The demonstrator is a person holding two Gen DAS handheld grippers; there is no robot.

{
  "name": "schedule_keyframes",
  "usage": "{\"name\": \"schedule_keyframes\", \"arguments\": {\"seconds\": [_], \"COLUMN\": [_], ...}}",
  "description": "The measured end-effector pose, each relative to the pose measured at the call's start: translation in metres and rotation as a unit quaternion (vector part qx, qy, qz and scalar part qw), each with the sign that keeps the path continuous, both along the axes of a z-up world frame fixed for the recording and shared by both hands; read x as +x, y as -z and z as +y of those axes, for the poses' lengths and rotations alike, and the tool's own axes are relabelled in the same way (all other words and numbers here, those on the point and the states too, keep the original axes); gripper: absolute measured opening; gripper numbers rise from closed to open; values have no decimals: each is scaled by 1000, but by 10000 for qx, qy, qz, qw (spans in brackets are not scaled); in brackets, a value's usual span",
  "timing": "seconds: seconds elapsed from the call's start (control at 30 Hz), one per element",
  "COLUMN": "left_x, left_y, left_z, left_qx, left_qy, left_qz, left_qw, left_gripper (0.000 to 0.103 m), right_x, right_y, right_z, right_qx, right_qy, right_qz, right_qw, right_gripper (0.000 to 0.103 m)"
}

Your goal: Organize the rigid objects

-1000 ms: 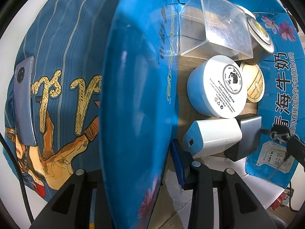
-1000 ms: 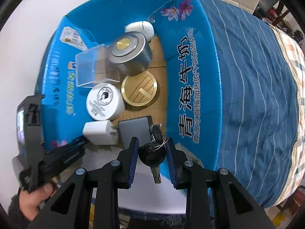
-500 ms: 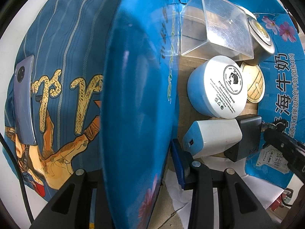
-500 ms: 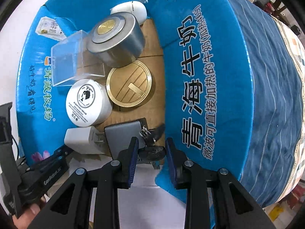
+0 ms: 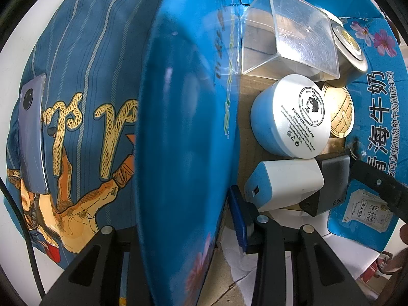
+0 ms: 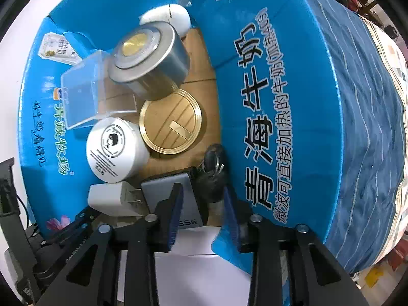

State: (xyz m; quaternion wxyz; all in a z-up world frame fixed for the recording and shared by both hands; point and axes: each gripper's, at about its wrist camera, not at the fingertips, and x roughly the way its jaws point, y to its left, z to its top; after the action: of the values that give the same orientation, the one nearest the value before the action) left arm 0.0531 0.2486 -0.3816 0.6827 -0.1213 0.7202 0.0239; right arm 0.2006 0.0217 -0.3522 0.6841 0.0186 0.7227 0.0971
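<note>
A blue cardboard box (image 6: 280, 97) holds a clear plastic case (image 6: 86, 94), a grey tin (image 6: 150, 61), a gold lid (image 6: 170, 122), a white cream jar (image 6: 114, 150), a white charger (image 6: 112, 199) and a grey charger (image 6: 168, 191). My right gripper (image 6: 202, 204) is open; black keys (image 6: 211, 176) lie between its fingers on the box floor, in the near right corner. My left gripper (image 5: 178, 204) is shut on the box's left wall (image 5: 178, 127). The jar (image 5: 290, 117) and white charger (image 5: 283, 183) show in the left wrist view.
A phone (image 5: 32, 132) lies on the blue printed cloth (image 5: 84, 76) left of the box. A white egg-shaped object (image 6: 168, 17) sits at the box's far end. Blue striped cloth (image 6: 369, 127) covers the surface to the right.
My right gripper moved down into the box with the keys, then opened; the keys now lie loose on the box floor. My left gripper stayed on the wall.
</note>
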Motion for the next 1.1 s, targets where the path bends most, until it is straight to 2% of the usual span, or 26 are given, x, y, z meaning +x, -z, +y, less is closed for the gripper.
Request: {"name": "schedule_keyframes", "arguments": {"seconds": [0.07,0.1,0.13,0.33,0.57,0.63,0.7,0.77,0.83,0.87,0.9,0.93,1.1], "left_x": [0,1,0,-2,-2,-3,-4,-5,-6,-7,-6,-7,-10], "left_y": [0,0,1,2,0,-5,-18,-33,-53,-62,-72,-82,-128], "left_z": [0,0,1,2,4,4,2,1,2,2,2,2,-8], "left_qx": [-1,4,-6,-6,8,128,269,318,368,423,481,540,867], "left_qy": [1,7,4,5,-123,-163,-213,-227,-287,-322,-349,-378,-467], "left_qz": [0,-2,-1,-9,60,142,43,-91,-290,-358,-446,-546,-1000], "left_qw": [10000,10000,10000,10000,9999,9997,9994,9992,9985,9979,9972,9963,9901], "left_gripper": [34,34,34,34,34,34,36,41,67,75,89,95,95], "right_x": [-2,-2,-1,5,8,4,2,2,1,0,0,-1,-5], "right_y": [-9,-15,-22,-50,-56,-63,-72,-83,-92,-96,-102,-104,-122], "right_z": [3,4,5,8,-4,-11,-17,-23,-32,-36,-41,-46,-68], "right_qx": [7,20,-8,-69,51,110,124,133,168,189,208,225,446], "right_qy": [-5,1,1,-94,7,14,-7,-30,-42,-52,-47,-35,12], "right_qz": [-97,-122,-173,-568,-517,-558,-647,-769,-848,-874,-930,-953,-999], "right_qw": [10000,9999,9999,9983,9986,9984,9978,9969,9962,9960,9954,9952,9940], "right_gripper": [54,75,103,103,103,103,103,103,103,103,103,103,103]}}
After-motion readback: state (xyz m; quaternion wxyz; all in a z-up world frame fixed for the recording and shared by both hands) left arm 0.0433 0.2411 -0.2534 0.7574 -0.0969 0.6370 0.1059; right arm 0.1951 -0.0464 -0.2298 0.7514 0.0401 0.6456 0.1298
